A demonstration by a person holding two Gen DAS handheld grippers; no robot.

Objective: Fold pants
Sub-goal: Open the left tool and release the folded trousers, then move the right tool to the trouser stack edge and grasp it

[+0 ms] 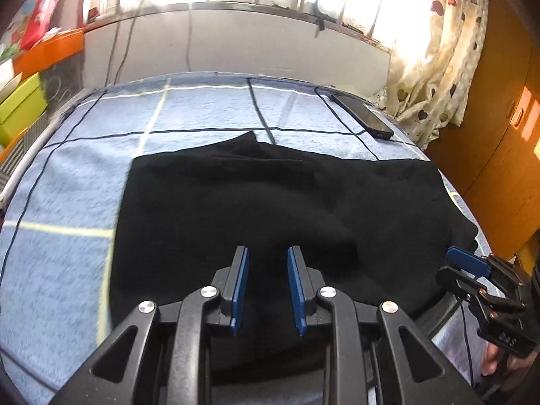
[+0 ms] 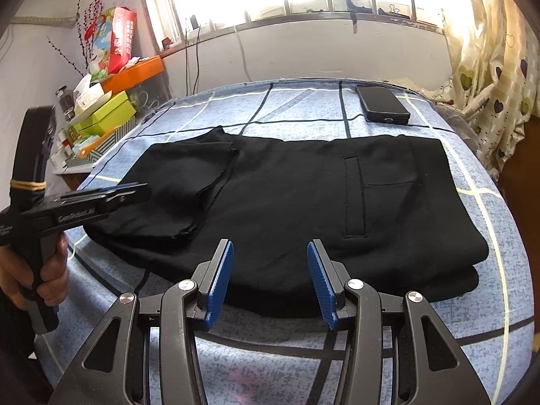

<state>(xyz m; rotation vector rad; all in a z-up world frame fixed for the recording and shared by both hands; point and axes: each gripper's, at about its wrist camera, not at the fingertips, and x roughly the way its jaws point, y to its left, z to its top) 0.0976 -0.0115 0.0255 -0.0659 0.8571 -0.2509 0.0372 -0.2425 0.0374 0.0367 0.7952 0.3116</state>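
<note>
The black pants lie folded in a broad rectangle on the blue checked bed cover, with a leg end doubled over at the left and a back pocket showing. They fill the middle of the left wrist view too. My left gripper is open and empty just above the pants' left part; it also shows in the right wrist view. My right gripper is open and empty over the pants' near edge; it also shows in the left wrist view.
A black phone with a cable lies on the bed's far right corner. Boxes and clutter stand on a shelf to the left. A heart-patterned curtain hangs at the right, with a wooden wardrobe beside it.
</note>
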